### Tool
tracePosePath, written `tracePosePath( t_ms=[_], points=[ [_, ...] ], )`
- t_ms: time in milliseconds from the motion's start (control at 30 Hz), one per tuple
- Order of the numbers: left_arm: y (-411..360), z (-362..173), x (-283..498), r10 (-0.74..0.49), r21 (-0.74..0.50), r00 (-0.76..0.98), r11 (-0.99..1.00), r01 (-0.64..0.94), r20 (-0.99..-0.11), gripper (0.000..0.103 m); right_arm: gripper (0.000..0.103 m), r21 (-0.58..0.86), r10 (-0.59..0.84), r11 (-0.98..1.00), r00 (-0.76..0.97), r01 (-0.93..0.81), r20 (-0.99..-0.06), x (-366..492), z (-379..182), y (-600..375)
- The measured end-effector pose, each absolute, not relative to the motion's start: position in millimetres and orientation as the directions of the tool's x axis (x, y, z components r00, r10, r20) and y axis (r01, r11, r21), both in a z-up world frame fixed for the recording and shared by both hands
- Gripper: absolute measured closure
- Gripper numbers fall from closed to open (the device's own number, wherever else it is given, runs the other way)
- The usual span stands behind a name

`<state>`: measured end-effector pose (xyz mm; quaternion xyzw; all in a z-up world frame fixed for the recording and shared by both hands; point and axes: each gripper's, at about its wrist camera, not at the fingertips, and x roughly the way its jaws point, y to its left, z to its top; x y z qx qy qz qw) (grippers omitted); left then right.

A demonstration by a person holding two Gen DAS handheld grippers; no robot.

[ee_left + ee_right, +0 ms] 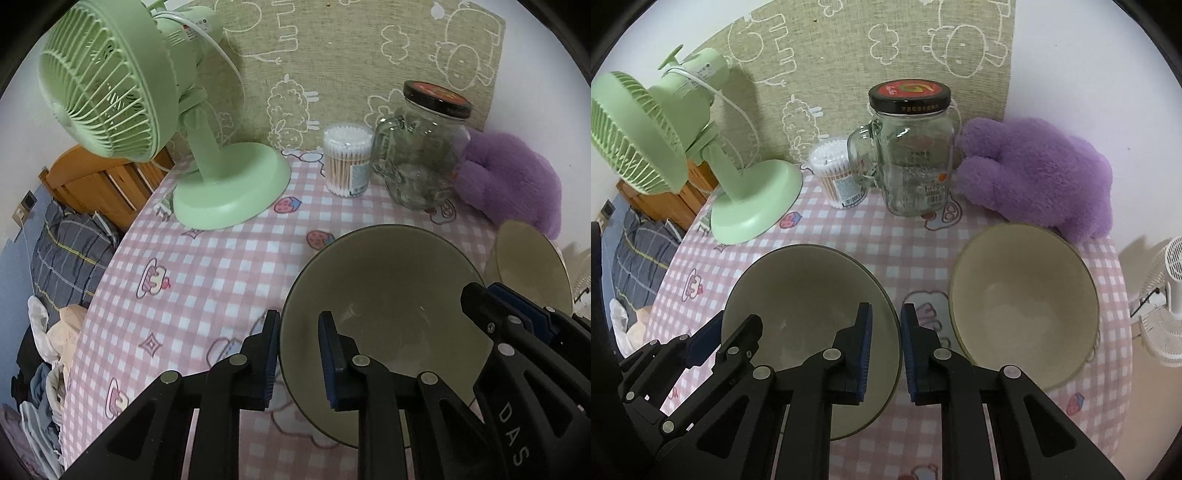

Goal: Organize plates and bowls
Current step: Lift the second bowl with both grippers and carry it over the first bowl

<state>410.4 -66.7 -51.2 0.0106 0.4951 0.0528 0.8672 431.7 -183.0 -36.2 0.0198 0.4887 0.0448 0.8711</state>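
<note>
Two pale bowls stand on the pink checked tablecloth (916, 251). The left bowl (805, 288) has a dark rim, and both grippers hold it. My left gripper (301, 362) is shut on its left rim, one pad inside the bowl (388, 295) and one outside. My right gripper (886, 354) is shut on its right rim in the same way. Each gripper also shows in the other view: the right gripper (517, 325) and the left gripper (713, 336). The second bowl (1023, 302) stands free to the right, close beside the held one.
At the back of the table stand a green desk fan (229, 192), a tub of cotton swabs (347, 162), a glass jar with a black lid (912, 155) and a purple plush toy (1041, 173). The table edge drops to bedding on the left and a white fan (1167, 295) on the right.
</note>
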Motion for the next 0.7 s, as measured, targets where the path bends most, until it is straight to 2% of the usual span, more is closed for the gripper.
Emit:
tracePosePath(
  t_ms=[700],
  points=[
    [-76, -10, 331, 0.020, 0.027, 0.532, 1.000, 0.005, -0.847, 0.085, 0.084, 0.030, 0.026, 1.000, 0.546, 0.000, -0.837, 338, 14, -188]
  ],
)
